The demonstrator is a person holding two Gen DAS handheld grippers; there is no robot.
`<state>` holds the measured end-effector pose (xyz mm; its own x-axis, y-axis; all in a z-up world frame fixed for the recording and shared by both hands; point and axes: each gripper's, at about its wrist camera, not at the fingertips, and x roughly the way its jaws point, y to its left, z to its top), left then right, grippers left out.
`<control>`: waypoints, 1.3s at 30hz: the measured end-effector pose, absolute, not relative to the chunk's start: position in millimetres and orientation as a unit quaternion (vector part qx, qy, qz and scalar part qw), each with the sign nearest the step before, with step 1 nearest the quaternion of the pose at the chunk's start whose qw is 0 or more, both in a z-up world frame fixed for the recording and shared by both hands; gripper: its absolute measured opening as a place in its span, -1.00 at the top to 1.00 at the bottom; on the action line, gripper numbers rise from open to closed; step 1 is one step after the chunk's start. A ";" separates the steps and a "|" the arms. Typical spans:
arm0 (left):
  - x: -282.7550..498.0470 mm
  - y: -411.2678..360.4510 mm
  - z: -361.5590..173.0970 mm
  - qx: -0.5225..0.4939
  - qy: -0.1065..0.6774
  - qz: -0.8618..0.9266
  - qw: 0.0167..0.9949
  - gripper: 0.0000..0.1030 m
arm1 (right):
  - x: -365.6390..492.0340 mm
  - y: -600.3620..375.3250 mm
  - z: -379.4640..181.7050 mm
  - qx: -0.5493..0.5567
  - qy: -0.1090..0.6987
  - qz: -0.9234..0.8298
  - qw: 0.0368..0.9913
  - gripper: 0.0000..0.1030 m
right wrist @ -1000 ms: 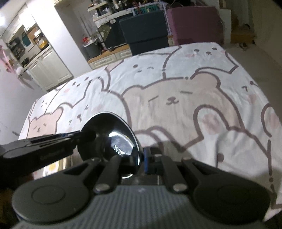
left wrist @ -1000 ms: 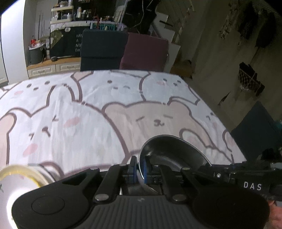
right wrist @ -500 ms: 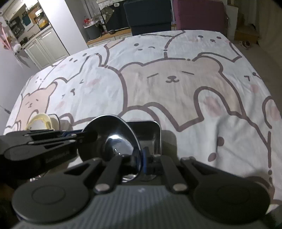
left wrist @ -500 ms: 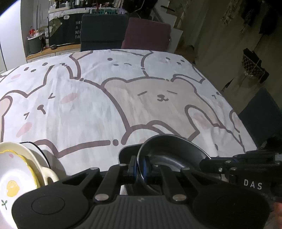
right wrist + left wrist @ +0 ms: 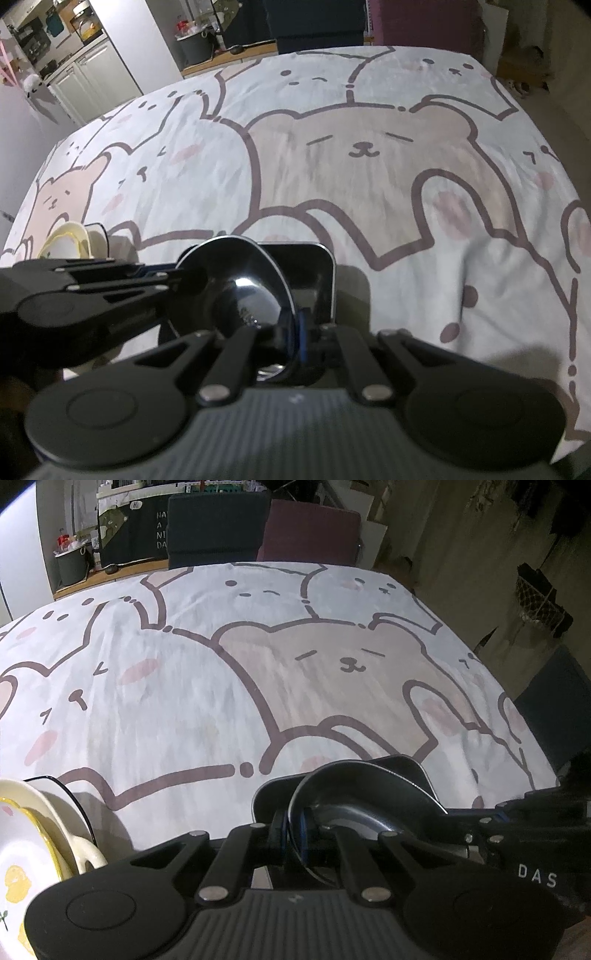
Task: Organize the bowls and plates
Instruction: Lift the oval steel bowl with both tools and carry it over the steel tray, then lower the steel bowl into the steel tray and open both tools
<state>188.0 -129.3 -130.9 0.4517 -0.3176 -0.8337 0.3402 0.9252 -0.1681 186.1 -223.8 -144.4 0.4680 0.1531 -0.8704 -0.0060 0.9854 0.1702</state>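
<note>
Over the square tray [image 5: 325,266], both grippers [image 5: 293,829] [image 5: 295,332] clamp the steel bowl [image 5: 240,291] by opposite rims, tilted

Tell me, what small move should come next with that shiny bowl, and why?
Probably keep lowering the metal bowl until it sits in the square tray, then open the jaws. Both the left gripper and the right gripper pinch its rim, and it hangs tilted just over the tray, beside the stacked plates.

Both wrist views look down, sharing the bowl [image 5: 369,786].
</note>
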 end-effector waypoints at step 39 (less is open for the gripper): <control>173.1 -111.2 -98.8 -0.003 0.449 -0.221 0.866 -0.74 | 176.8 -239.5 -114.5 0.110 0.462 0.062 0.878 -0.65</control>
